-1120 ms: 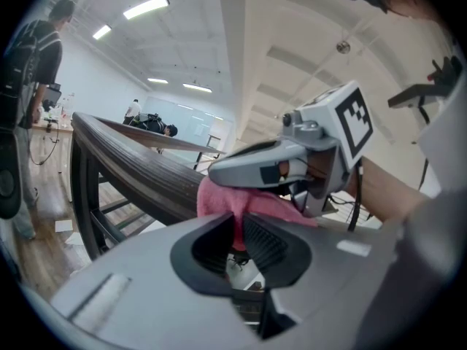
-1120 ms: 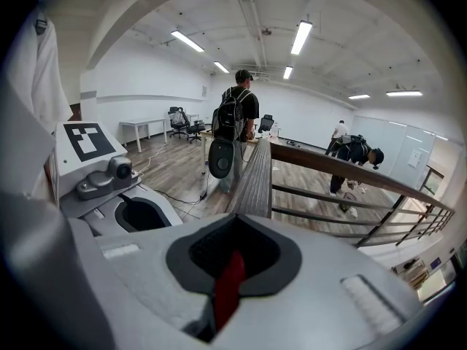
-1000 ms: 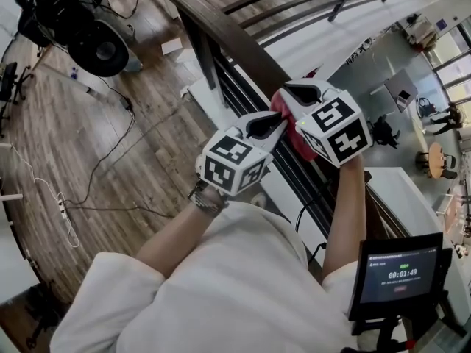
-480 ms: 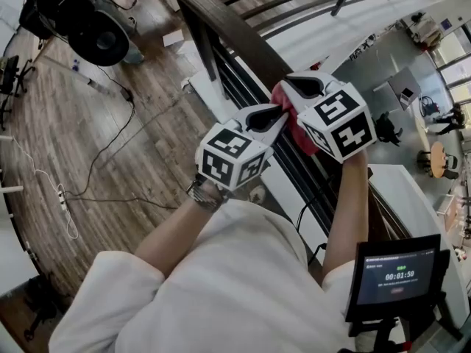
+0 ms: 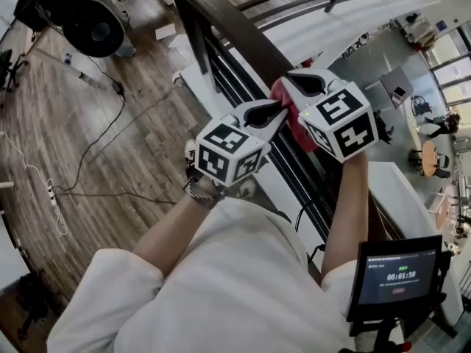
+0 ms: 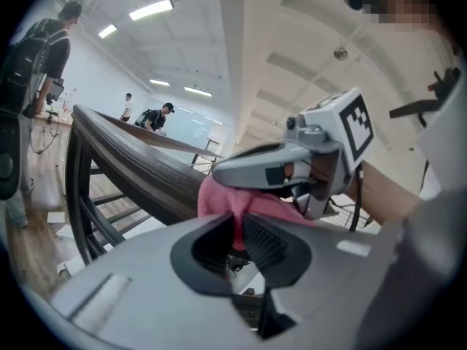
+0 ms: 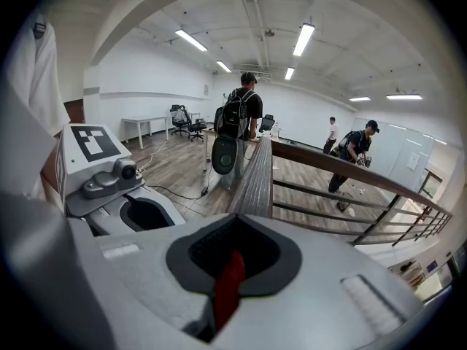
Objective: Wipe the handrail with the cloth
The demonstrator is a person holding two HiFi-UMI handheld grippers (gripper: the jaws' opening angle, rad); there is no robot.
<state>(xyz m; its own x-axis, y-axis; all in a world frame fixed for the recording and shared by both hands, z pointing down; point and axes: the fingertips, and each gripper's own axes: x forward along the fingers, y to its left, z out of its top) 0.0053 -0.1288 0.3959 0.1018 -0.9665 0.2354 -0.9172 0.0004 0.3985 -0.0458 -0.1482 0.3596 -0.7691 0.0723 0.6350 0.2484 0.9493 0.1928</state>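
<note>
Handrail [image 5: 234, 29] top free ahead; railing bars [image 5: 246, 98] close beneath.

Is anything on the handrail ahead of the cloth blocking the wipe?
Nothing visible does. The cloth, pinched by the left gripper and right gripper, lies on the handrail, whose top runs bare ahead.

Red cloth [image 5: 285, 112] sits bunched on the dark wooden handrail [image 5: 228, 24].

White short-sleeved shirt [image 5: 221, 285]; wristwatch [image 5: 197, 190]; grey left gripper [image 5: 284, 112], right gripper [image 5: 285, 77].
</note>
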